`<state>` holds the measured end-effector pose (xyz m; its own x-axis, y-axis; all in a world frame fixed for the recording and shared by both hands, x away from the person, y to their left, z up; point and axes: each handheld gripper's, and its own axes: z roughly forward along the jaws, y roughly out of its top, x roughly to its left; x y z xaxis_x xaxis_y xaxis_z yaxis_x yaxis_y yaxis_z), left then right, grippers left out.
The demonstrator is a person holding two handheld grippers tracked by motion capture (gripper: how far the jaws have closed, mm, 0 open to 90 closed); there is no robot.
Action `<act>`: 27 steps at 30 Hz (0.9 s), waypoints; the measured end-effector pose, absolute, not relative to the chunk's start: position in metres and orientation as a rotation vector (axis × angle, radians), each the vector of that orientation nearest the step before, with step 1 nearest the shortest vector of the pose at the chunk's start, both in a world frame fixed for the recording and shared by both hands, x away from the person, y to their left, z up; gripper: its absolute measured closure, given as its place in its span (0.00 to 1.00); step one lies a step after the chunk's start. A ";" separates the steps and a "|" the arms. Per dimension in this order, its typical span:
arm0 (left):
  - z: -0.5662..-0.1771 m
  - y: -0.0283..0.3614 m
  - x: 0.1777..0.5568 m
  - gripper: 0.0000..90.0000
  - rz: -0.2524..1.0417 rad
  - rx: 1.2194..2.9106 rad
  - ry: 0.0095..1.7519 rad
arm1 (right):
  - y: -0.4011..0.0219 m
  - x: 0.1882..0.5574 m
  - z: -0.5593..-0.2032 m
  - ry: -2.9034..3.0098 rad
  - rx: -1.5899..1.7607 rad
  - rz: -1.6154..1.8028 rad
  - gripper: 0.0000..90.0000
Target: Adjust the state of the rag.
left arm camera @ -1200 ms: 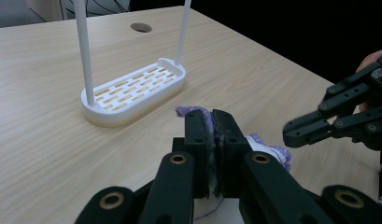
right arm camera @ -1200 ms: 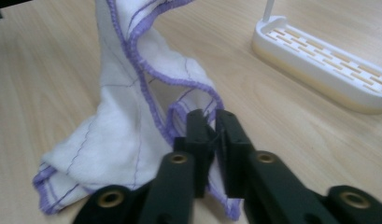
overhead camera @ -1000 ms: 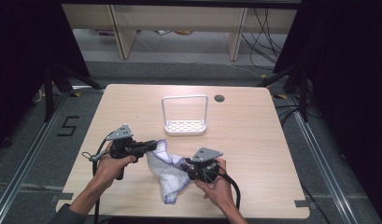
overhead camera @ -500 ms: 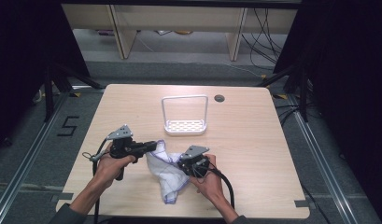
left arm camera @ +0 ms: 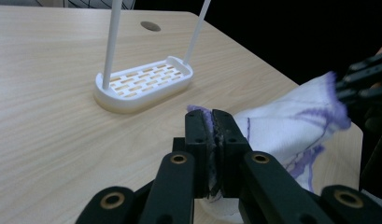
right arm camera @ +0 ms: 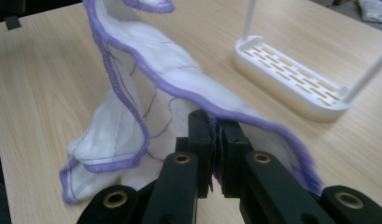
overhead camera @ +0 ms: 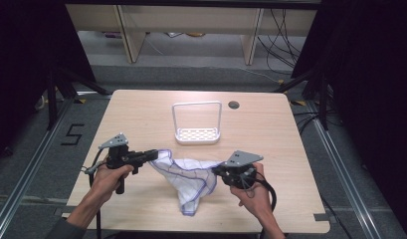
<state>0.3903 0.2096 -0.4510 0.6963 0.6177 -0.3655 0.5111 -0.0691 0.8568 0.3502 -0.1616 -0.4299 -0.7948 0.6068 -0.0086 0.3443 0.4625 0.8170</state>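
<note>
Now both grippers pinch the cloth [overhead camera: 191, 172]: left gripper [overhead camera: 150, 155] and right gripper [overhead camera: 218, 171] each have fingers pressed on its purple hem, lifting the top edge while the rest sags onto the bench [overhead camera: 270, 129]. Spreading or hanging it on the rack [overhead camera: 197, 124] is likely still ahead.

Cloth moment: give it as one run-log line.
cloth: lifted, lower end on table | left gripper: shut on cloth | right gripper: shut on cloth

A light wooden table [overhead camera: 141, 114] stands on grey floor [overhead camera: 201, 74]; beyond the table, pale shelving legs [overhead camera: 129, 35] and loose cables [overhead camera: 285, 30]; darkness flanks it.
</note>
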 end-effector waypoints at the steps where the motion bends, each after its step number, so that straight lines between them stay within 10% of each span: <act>1: -0.454 0.208 0.391 0.95 0.100 1.719 0.917 | -0.167 0.349 -0.428 2.416 0.831 1.253 0.96; 15: -0.504 0.176 0.398 0.81 0.168 1.848 0.925 | -0.189 0.383 -0.482 2.479 1.043 1.058 0.94; 27: -0.480 0.185 0.386 0.62 0.252 1.844 0.933 | -0.197 0.389 -0.474 2.405 1.163 1.051 0.71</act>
